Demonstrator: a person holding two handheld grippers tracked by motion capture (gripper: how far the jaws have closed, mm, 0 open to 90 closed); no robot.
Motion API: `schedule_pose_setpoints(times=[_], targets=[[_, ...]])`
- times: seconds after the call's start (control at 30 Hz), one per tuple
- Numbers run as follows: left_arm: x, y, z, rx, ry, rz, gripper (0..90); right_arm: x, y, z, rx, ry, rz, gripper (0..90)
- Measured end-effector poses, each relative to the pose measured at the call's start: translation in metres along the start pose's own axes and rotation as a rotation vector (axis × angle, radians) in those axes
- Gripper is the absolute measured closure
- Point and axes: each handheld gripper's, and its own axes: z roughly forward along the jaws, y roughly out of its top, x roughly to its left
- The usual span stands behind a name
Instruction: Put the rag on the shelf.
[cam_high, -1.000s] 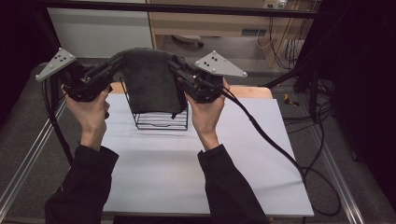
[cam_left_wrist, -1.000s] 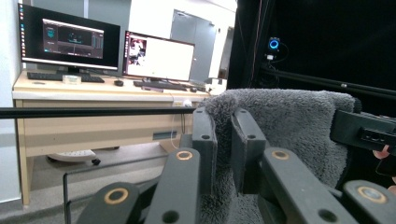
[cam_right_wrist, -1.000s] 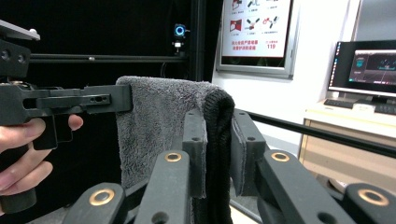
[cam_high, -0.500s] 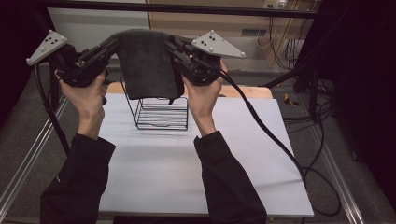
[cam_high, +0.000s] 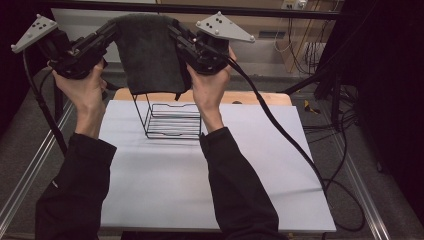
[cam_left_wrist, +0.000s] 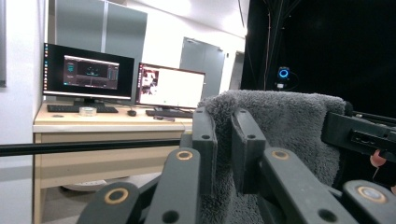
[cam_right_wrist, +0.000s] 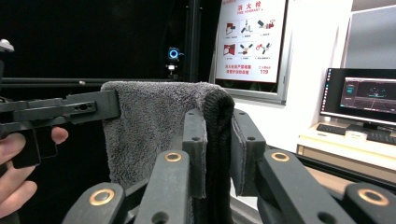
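Note:
A dark grey towel (cam_high: 148, 55) hangs folded between my two grippers, held high above a black wire rack (cam_high: 172, 119) on the white table (cam_high: 200, 190). My left gripper (cam_high: 111, 31) is shut on the towel's top left corner, and the left gripper view shows the towel (cam_left_wrist: 275, 126) pinched in my left gripper (cam_left_wrist: 224, 149). My right gripper (cam_high: 175, 32) is shut on the top right corner. In the right gripper view, my right gripper (cam_right_wrist: 217, 154) clamps the towel (cam_right_wrist: 154, 126), with the other gripper's jaw at its far edge. The towel's lower edge hangs just above the rack's top.
A wooden board (cam_high: 260, 97) lies along the table's far edge behind the rack. Cables (cam_high: 280, 130) trail from my right gripper across the table's right side. A desk with monitors (cam_left_wrist: 121, 79) stands beyond the table, and a dark curtain closes off the right.
Both grippers have lifted the towel upward and away from the rack; it draped over the rack's top a second ago and now hangs above it.

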Motion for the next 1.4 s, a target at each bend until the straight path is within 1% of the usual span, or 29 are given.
schedule_pose_setpoints(times=[0.07,0.1,0.13,0.17,0.23,0.4,0.5,0.6,0.63,0.67,0.77,0.87,1.0,1.03,1.17,1.23,1.33,1.4], targets=[[0.003,0.001,0.003,-0.002,-0.002,-0.008,81.1,-0.003,0.003,0.005,0.002,-0.003,-0.005,78.7],[0.004,0.002,0.004,-0.004,-0.004,-0.017,81.1,-0.003,0.003,0.005,0.002,-0.003,-0.005,78.7],[0.005,0.002,0.005,-0.008,-0.006,-0.022,81.1,-0.006,0.004,0.009,0.003,-0.004,-0.001,78.7],[0.006,0.003,0.007,-0.009,-0.005,-0.020,81.1,-0.006,0.004,0.009,0.003,-0.004,-0.001,78.7],[0.008,0.004,0.011,-0.009,-0.008,-0.018,81.1,-0.011,0.007,0.014,0.001,-0.011,-0.007,78.7],[0.012,0.007,0.020,-0.008,-0.001,-0.020,81.1,-0.018,0.011,0.021,0.001,-0.015,-0.003,78.7],[0.014,0.009,0.025,-0.018,-0.002,-0.028,81.1,-0.021,0.015,0.027,0.004,-0.023,-0.021,78.7],[0.017,0.010,0.031,-0.014,0.001,-0.020,81.1,-0.023,0.017,0.031,-0.002,-0.028,-0.029,78.7],[0.018,0.010,0.034,-0.009,0.002,-0.023,81.1,-0.025,0.017,0.033,-0.002,-0.032,-0.030,78.7],[0.019,0.011,0.036,-0.007,0.003,-0.024,81.1,-0.027,0.017,0.036,0.002,-0.036,-0.024,78.7],[0.023,0.010,0.042,0.003,0.012,-0.019,81.1,-0.030,0.015,0.041,0.012,-0.047,-0.015,78.7],[0.026,0.006,0.047,0.012,0.016,-0.007,81.1,-0.033,0.010,0.046,0.025,-0.059,-0.023,78.7],[0.035,0.001,0.054,0.036,0.021,-0.007,81.1,-0.036,0.005,0.050,0.041,-0.067,-0.026,78.7],[0.036,-0.001,0.056,0.041,0.022,-0.001,81.1,-0.037,0.004,0.051,0.046,-0.068,-0.026,78.7],[0.041,-0.005,0.059,0.063,0.030,0.002,81.1,-0.038,-0.003,0.055,0.057,-0.076,-0.026,78.7],[0.042,-0.006,0.060,0.073,0.031,0.002,81.1,-0.039,-0.006,0.057,0.063,-0.078,-0.018,78.7],[0.043,-0.009,0.061,0.092,0.030,0.005,81.1,-0.041,-0.012,0.057,0.074,-0.083,-0.010,78.7],[0.043,-0.012,0.062,0.094,0.032,0.006,81.1,-0.041,-0.016,0.057,0.081,-0.085,-0.005,78.8]])
